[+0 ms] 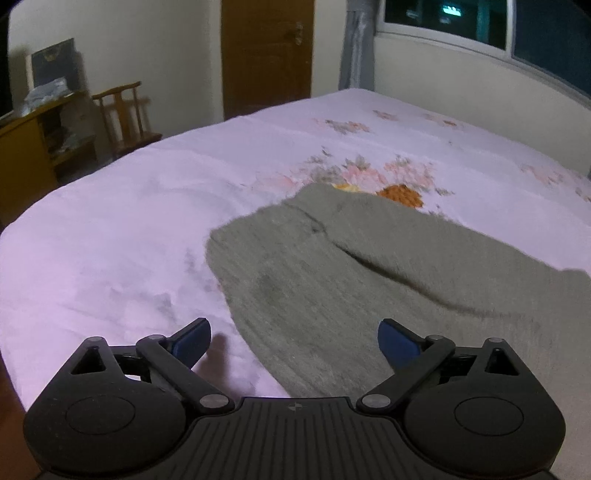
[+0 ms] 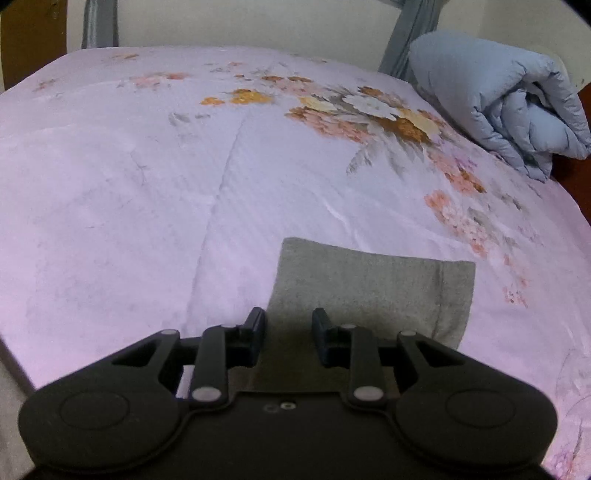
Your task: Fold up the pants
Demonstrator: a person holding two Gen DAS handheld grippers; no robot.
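Observation:
Grey pants (image 1: 332, 273) lie on a pink flowered bedsheet (image 1: 129, 221), waist end far, one leg folded over the other. My left gripper (image 1: 294, 341) is wide open just above the pants' near left edge, holding nothing. In the right wrist view a leg end with its hem (image 2: 373, 288) lies flat on the sheet (image 2: 129, 184). My right gripper (image 2: 289, 328) hovers over that leg's near left part, its jaws partly open with a narrow gap, nothing between them.
A rolled light-blue duvet (image 2: 509, 99) sits at the bed's far right corner. A wooden chair (image 1: 122, 114), a yellow cabinet (image 1: 33, 147) and a brown door (image 1: 266, 51) stand beyond the bed. A window (image 1: 480, 22) is on the right wall.

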